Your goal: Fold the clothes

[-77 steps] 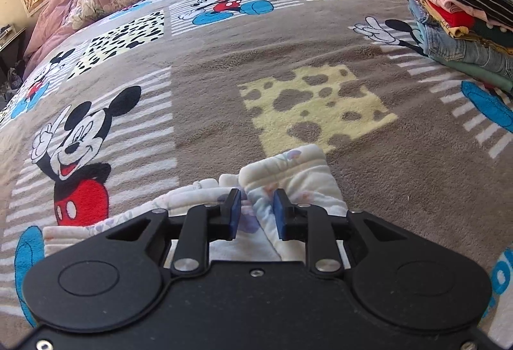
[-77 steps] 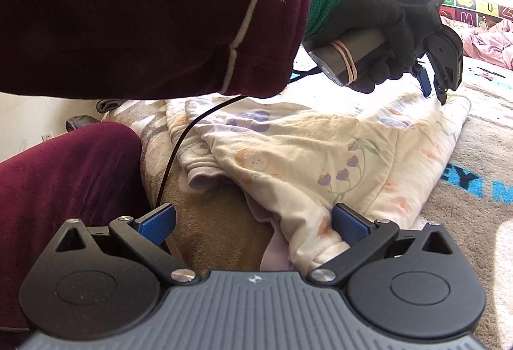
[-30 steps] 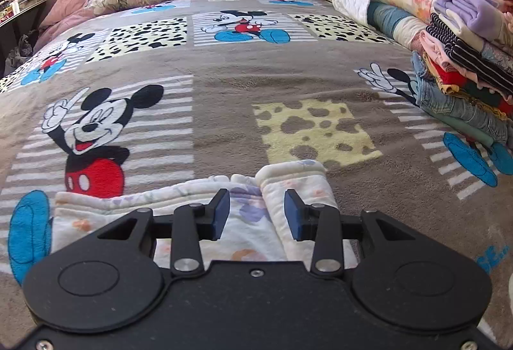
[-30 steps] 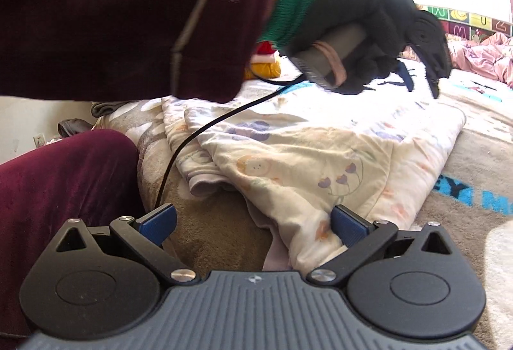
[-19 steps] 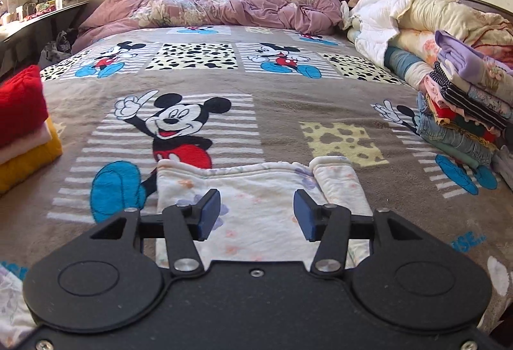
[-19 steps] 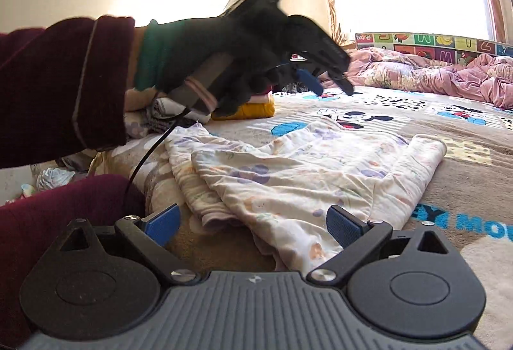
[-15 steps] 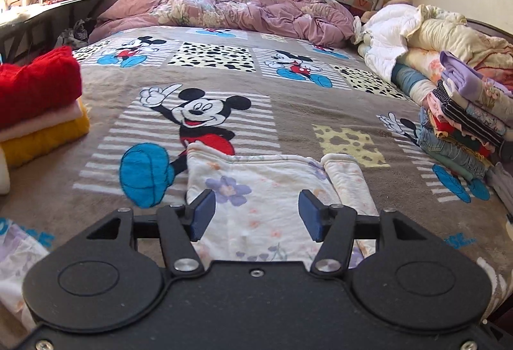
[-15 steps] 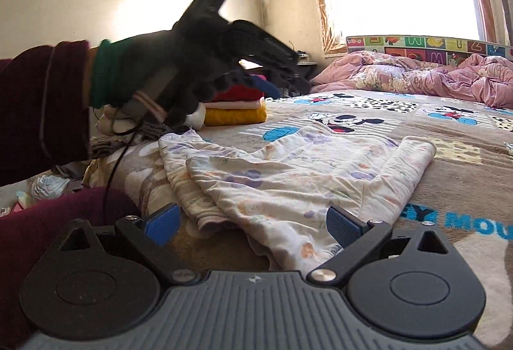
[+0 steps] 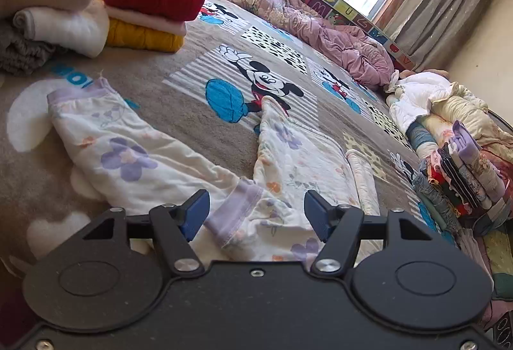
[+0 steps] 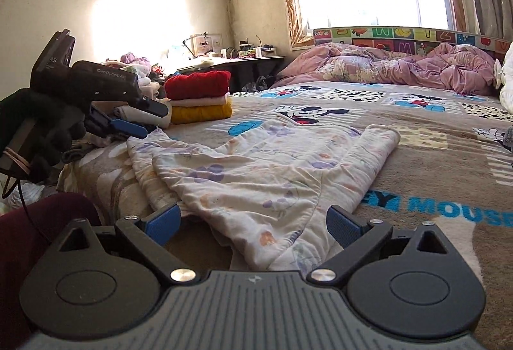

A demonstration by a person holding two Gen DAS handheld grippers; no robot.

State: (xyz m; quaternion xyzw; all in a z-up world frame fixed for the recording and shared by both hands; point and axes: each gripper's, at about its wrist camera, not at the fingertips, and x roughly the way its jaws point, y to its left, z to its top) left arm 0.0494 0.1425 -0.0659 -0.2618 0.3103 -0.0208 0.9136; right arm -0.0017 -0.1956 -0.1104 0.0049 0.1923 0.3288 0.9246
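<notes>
A cream cotton garment printed with purple and orange flowers (image 9: 288,157) lies spread flat on the brown plush Mickey Mouse blanket (image 9: 198,116) that covers the bed. Its long axis runs from the near edge of the bed toward the far headboard side. A purple-banded cuff (image 9: 234,205) points back toward the left gripper (image 9: 256,212), and another long section with a purple-trimmed end (image 9: 77,93) angles off to the left. In the right wrist view the far edge of the garment is folded over into a thick roll (image 10: 378,141), and its nearest corner (image 10: 275,241) lies between the fingers of the right gripper (image 10: 253,225).

The left gripper hovers over the cuff with its blue-padded fingers spread apart, holding nothing. The right gripper's fingers are likewise wide apart around the near corner, not closed on it.

A stack of folded red, pink and yellow clothes (image 10: 200,100) sits to the left on the bed.
</notes>
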